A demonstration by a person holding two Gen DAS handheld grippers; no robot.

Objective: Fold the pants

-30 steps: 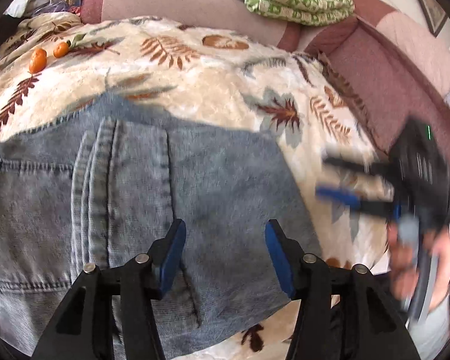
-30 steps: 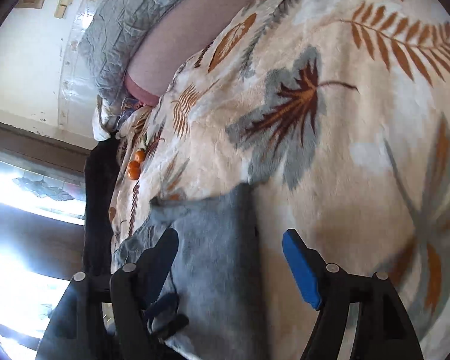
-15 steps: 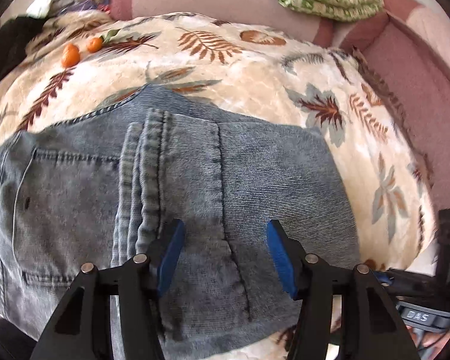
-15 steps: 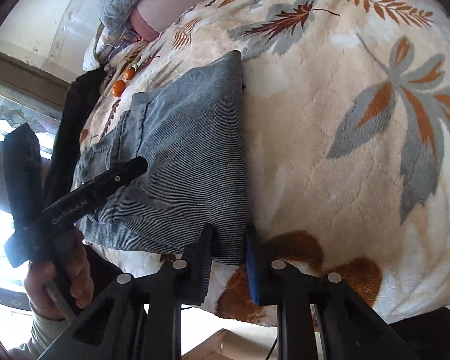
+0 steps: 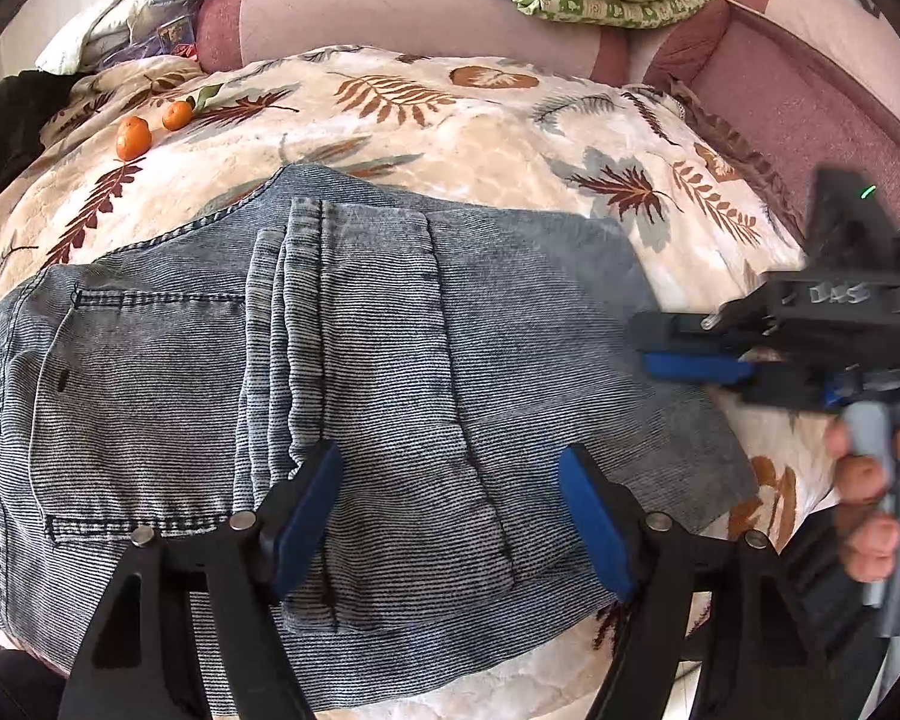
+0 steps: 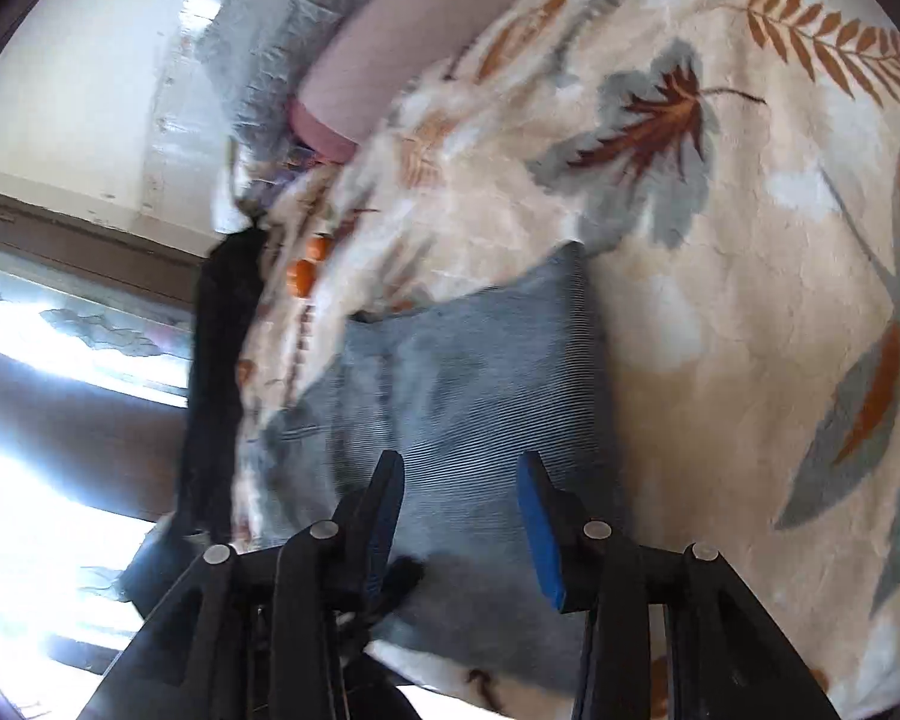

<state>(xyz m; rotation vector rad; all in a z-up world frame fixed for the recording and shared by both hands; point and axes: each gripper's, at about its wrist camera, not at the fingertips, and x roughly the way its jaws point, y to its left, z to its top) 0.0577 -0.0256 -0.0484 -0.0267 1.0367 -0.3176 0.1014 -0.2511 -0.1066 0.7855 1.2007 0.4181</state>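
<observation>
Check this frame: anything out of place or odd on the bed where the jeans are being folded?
Two small oranges lie loose on the leaf-print blanket, beyond the folded jeans, an odd spot for fruit. The jeans themselves look neatly stacked, and nothing appears spilled or damaged.

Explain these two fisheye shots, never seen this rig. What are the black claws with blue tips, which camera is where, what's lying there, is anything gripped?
No robot here: a person holds a two-finger gripper in each hand, and each gripper carries a fisheye camera looking along its fingers.

The left wrist view shows the left gripper open above the folded jeans, with the right gripper coming in from the side at the jeans' edge, held by the person's hand.

The right wrist view shows the right gripper's own blue pads apart over the denim. It is blurred.

The jeans lie on a leaf-patterned blanket, with two oranges beyond them. Neither gripper holds anything.
</observation>
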